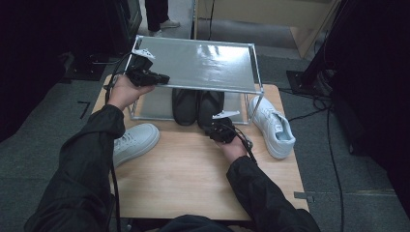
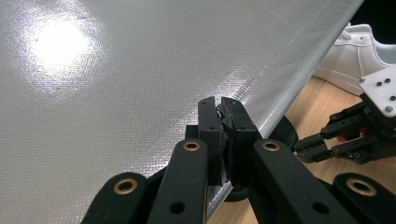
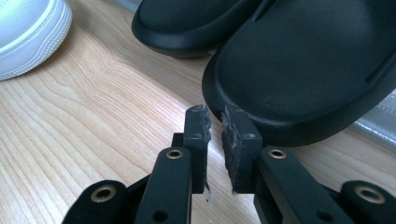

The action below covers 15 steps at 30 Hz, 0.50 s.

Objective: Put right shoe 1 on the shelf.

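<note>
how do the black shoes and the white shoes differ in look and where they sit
The black shoes are smooth, laceless and matte; the white shoes are laced sneakers with ribbed soles. The black pair stands side by side on the rack's lower shelf, heels jutting out toward the person; the white ones lie apart on the table, one at each side of the rack. The right gripper is at a black heel; neither gripper touches a white shoe. All four sit sole down.
</note>
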Each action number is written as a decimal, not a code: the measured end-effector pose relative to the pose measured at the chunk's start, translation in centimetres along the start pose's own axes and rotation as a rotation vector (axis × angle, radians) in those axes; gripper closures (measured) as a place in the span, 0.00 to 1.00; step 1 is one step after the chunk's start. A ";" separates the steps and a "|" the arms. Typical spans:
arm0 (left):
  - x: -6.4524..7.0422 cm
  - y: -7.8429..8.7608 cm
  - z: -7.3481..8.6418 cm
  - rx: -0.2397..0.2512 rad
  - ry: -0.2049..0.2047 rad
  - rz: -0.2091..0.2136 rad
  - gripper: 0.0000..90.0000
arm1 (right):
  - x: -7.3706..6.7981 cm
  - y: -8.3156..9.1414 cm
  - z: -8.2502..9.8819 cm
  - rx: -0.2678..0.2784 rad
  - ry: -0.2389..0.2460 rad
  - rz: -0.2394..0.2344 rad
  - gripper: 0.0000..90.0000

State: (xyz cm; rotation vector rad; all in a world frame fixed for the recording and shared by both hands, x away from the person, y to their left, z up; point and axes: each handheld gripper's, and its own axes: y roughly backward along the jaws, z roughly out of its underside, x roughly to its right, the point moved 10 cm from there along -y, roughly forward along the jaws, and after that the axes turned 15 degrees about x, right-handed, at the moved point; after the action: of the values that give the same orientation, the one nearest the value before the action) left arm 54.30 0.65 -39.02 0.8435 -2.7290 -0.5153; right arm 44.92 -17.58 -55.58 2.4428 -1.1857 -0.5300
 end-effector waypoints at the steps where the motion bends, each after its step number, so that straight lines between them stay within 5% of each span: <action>1: 0.0 0.0 0.0 -0.002 -0.003 -0.003 0.97 | 0.1 -0.2 -0.1 0.006 0.002 0.000 0.87; 10: -0.1 0.0 0.0 -0.004 0.019 -0.003 0.97 | 0.0 -0.2 -0.3 0.012 -0.010 -0.014 0.80; 15: -0.2 0.0 -0.1 -0.010 0.029 -0.033 0.89 | -0.8 0.5 -0.1 0.021 -0.001 -0.070 0.77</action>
State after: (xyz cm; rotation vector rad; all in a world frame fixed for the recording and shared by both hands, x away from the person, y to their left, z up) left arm 54.51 0.78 -38.91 0.8874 -2.6882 -0.5180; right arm 44.23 -17.21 -55.15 2.5096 -1.1152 -0.5416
